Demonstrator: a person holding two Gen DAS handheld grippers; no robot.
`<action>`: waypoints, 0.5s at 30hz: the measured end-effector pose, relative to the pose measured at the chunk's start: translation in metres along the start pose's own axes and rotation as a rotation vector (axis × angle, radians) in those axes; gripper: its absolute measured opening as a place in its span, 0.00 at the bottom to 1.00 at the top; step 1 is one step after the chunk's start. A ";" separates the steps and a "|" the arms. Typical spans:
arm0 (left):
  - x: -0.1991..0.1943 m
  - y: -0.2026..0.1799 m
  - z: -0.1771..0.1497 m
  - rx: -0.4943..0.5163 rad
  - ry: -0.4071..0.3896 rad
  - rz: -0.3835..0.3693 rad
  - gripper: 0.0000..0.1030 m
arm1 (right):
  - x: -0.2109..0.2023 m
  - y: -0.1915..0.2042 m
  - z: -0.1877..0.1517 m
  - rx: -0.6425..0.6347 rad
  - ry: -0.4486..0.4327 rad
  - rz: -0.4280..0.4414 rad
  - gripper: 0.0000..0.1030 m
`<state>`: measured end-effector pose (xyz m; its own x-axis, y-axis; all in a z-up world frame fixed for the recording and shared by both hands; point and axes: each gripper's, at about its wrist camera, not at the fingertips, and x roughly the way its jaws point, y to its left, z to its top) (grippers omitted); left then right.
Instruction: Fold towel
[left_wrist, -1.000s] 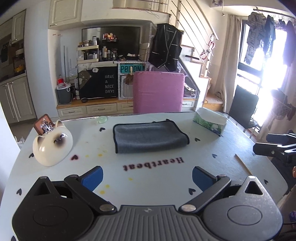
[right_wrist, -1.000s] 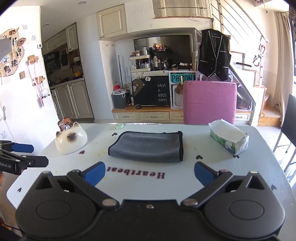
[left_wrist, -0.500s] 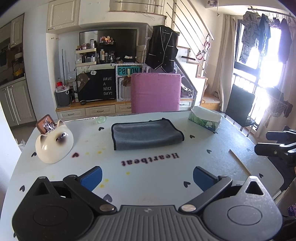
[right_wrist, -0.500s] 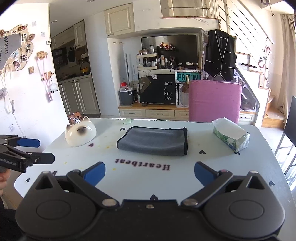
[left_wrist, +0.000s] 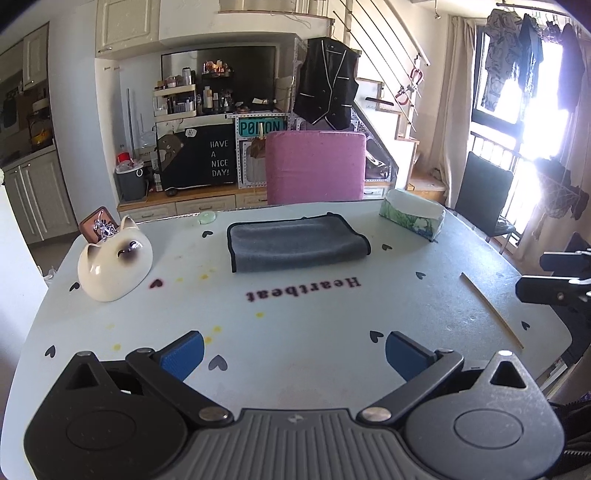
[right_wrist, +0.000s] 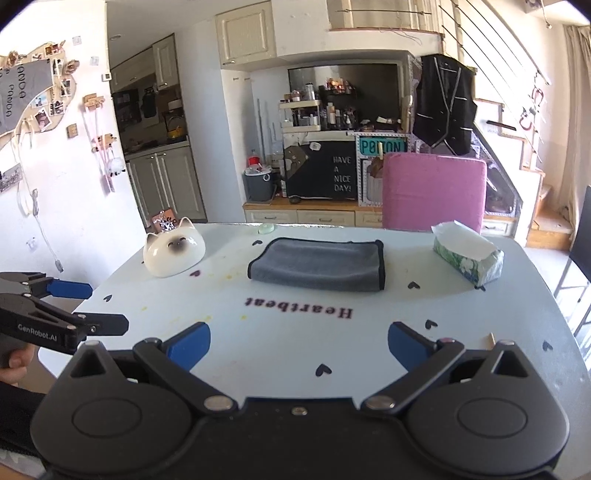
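Observation:
A grey towel (left_wrist: 295, 242) with a dark edge lies folded flat on the far half of the white table (left_wrist: 332, 332); it also shows in the right wrist view (right_wrist: 321, 264). My left gripper (left_wrist: 293, 354) is open and empty over the near table edge, well short of the towel. My right gripper (right_wrist: 297, 341) is open and empty, also at the near edge and apart from the towel. The right gripper shows at the right rim of the left wrist view (left_wrist: 554, 280), and the left gripper at the left rim of the right wrist view (right_wrist: 70, 306).
A white cat-shaped ceramic (left_wrist: 114, 258) sits left of the towel. A tissue box (left_wrist: 412, 218) sits to its right. A thin wooden stick (left_wrist: 491, 312) lies near the right table edge. A pink chair (left_wrist: 316, 166) stands behind the table.
Both grippers have drawn back from the towel and risen a little, so the towel looks smaller and farther. The towel has not moved. Both jaws stayed open.

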<state>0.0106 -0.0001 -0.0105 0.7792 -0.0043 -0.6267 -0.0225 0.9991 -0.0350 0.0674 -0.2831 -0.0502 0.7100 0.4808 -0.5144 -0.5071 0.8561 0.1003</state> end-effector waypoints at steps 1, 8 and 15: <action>-0.001 -0.001 0.000 -0.001 -0.005 -0.002 1.00 | 0.000 0.001 -0.001 0.008 0.004 -0.013 0.99; -0.007 -0.008 -0.003 -0.011 -0.019 -0.026 1.00 | -0.005 0.003 -0.006 0.040 0.020 -0.077 0.99; -0.011 -0.007 -0.005 -0.031 -0.020 -0.003 1.00 | -0.005 0.004 -0.009 0.029 0.035 -0.091 0.99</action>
<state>-0.0004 -0.0071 -0.0074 0.7920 -0.0060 -0.6105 -0.0397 0.9973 -0.0614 0.0578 -0.2834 -0.0547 0.7344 0.3945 -0.5523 -0.4269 0.9011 0.0759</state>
